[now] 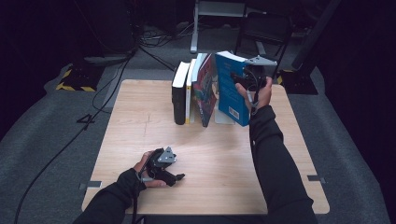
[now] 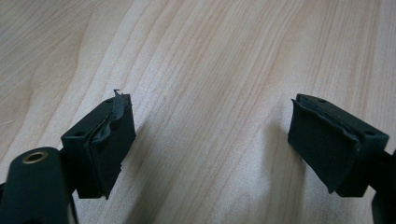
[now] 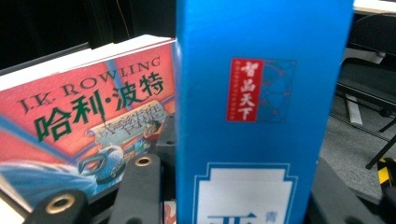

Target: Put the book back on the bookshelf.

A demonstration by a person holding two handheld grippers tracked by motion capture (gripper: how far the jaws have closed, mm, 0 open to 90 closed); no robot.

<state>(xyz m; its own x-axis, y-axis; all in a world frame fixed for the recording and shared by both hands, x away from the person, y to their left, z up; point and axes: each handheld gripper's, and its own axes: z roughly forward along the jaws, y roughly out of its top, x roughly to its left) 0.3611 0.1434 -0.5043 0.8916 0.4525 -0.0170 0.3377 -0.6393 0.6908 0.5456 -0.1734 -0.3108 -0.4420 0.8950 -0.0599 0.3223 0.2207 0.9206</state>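
A blue book (image 1: 229, 88) is tilted just right of a row of standing books at the back of the table, and my right gripper (image 1: 239, 79) is shut on it near its top. In the right gripper view its blue spine (image 3: 261, 112) fills the space between the jaws of the right gripper (image 3: 243, 200). A red illustrated book (image 3: 88, 121) leans just left of it, the last of the row (image 1: 205, 91). My left gripper (image 1: 178, 177) rests on the wooden table (image 1: 210, 158) near the front, open, with only bare wood between the jaws of the left gripper (image 2: 210, 140).
A black book (image 1: 179, 95) and a white one (image 1: 189, 91) stand left of the red book. A pale bookend (image 1: 224, 119) sits under the blue book. Beyond the table are cables, a chair (image 1: 264, 28) and a stand on grey carpet.
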